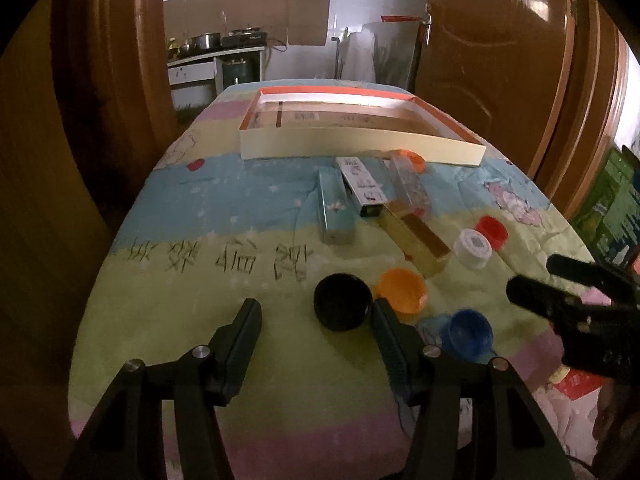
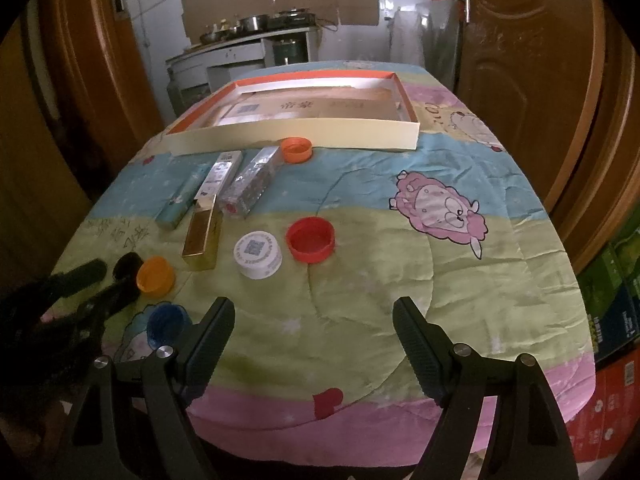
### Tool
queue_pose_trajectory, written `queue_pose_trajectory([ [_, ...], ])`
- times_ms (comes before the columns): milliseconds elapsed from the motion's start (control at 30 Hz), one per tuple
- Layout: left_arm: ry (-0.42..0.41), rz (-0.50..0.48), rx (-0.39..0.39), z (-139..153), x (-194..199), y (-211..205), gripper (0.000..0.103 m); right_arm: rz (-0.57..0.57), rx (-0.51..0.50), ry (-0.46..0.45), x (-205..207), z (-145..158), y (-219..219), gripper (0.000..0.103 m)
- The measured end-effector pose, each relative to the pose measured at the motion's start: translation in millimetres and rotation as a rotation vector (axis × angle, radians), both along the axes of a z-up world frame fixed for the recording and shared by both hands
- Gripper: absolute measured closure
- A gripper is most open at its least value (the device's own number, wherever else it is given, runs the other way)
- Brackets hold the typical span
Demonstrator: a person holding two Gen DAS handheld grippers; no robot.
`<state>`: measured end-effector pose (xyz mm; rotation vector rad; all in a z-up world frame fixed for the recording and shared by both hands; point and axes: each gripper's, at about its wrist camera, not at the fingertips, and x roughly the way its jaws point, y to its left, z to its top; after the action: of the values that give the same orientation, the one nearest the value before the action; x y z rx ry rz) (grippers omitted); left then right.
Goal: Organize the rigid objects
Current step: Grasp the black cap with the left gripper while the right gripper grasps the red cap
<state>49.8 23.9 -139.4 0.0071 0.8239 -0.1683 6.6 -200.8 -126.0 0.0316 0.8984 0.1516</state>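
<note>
Several bottle caps and small boxes lie on a quilted table. My left gripper (image 1: pixel 316 312) is open, low over the near edge, with a black cap (image 1: pixel 342 306) just ahead between its tips. An orange cap (image 1: pixel 402 290) and a blue cap (image 1: pixel 468 332) sit to its right. My right gripper (image 2: pixel 312 320) is open and empty above bare quilt. Ahead of it lie a white cap (image 2: pixel 258 254), a red cap (image 2: pixel 311 238), a gold box (image 2: pixel 203 235), a teal box (image 2: pixel 178 202), two silver boxes (image 2: pixel 252 186) and a far orange cap (image 2: pixel 296 149).
A shallow open cardboard tray (image 2: pixel 296 136) with an orange rim lies at the far end of the table. Wooden doors stand on both sides. Stacked cartons (image 2: pixel 612 320) sit to the right of the table. A kitchen counter is beyond.
</note>
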Motion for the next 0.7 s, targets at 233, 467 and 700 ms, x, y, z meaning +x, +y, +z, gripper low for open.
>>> queue_pose_trajectory([
  [233, -0.038, -0.010, 0.023, -2.2, 6.9, -1.7, 0.064, 0.013, -0.011, -0.011, 4.7, -2.3, 1.8, 0.020],
  [467, -0.044, 0.009, -0.009, -2.2, 10.3, 5.2, 0.073, 0.025, -0.056, -0.044, 16.3, -7.7, 2.9, 0.032],
  [700, -0.047, 0.013, 0.016, -2.7, 11.5, 0.9, 0.073, 0.040, -0.074, -0.069, 31.0, -9.8, 0.5, 0.044],
])
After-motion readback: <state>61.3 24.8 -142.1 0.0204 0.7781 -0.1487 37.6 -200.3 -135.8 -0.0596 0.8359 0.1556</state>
